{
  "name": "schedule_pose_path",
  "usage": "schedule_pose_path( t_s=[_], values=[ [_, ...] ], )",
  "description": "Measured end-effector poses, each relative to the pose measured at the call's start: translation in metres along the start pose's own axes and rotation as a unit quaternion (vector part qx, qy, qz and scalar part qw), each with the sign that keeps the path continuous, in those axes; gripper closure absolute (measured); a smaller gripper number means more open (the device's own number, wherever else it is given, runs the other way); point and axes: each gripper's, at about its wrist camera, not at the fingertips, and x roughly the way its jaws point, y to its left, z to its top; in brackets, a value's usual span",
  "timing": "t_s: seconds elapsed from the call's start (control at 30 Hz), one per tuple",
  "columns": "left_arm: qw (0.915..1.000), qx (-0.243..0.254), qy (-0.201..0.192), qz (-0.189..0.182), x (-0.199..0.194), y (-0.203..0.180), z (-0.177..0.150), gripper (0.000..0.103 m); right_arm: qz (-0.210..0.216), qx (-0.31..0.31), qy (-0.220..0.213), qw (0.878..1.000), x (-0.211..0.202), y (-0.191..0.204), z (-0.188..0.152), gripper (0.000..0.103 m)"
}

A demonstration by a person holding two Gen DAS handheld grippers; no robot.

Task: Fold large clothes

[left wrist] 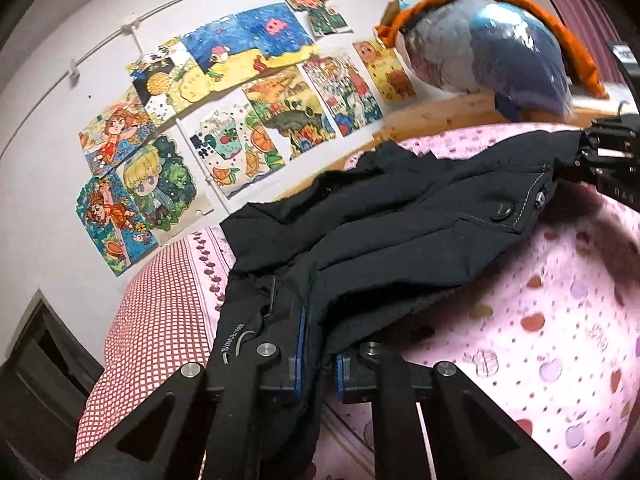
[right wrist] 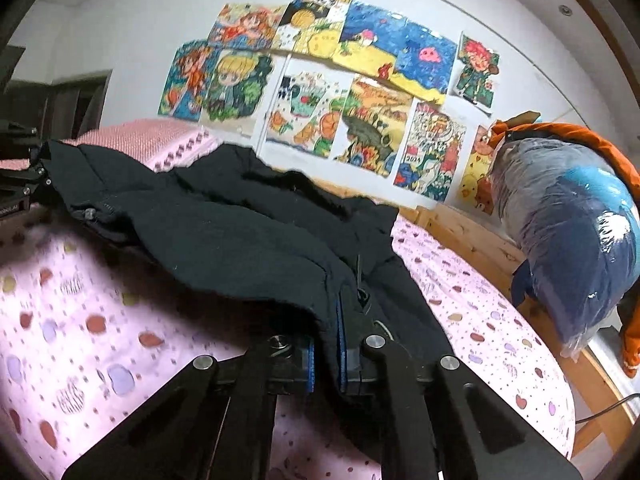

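Observation:
A large black jacket [left wrist: 400, 216] lies spread over the pink patterned bed sheet [left wrist: 540, 312]. My left gripper [left wrist: 318, 344] is shut on its near edge, with the black cloth pinched between the blue pads. In the left wrist view the right gripper [left wrist: 588, 156] shows at the far right, clamped on the jacket's other end. In the right wrist view my right gripper [right wrist: 326, 344] is shut on a fold of the jacket [right wrist: 224, 232], and the left gripper [right wrist: 38, 164] shows at the far left, holding the opposite end. The jacket hangs slightly lifted between the two.
A plastic-wrapped blue bundle [right wrist: 572, 248] with orange cloth [right wrist: 592, 140] sits on the wooden bed frame [right wrist: 480, 240]. Colourful drawings [right wrist: 340, 88] cover the white wall behind. A red-checked pillow [left wrist: 160, 312] lies at one bed end. Dark furniture [left wrist: 36, 360] stands beside the bed.

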Motion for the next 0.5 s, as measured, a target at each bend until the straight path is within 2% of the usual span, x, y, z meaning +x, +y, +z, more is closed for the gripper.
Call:
schedule_pose_path(
  t_s=[0.2,0.5],
  values=[
    [0.9996,-0.009,-0.025,0.006,-0.021,0.008,0.015,0.094,-0.009,0.003,-0.036,0.999,-0.022,-0.004,0.013,0.097],
    [0.9984,-0.002,-0.054,0.017,-0.043,0.012,0.035,0.094,-0.017,0.014,-0.064,0.998,-0.048,-0.013,0.035,0.098]
  ],
)
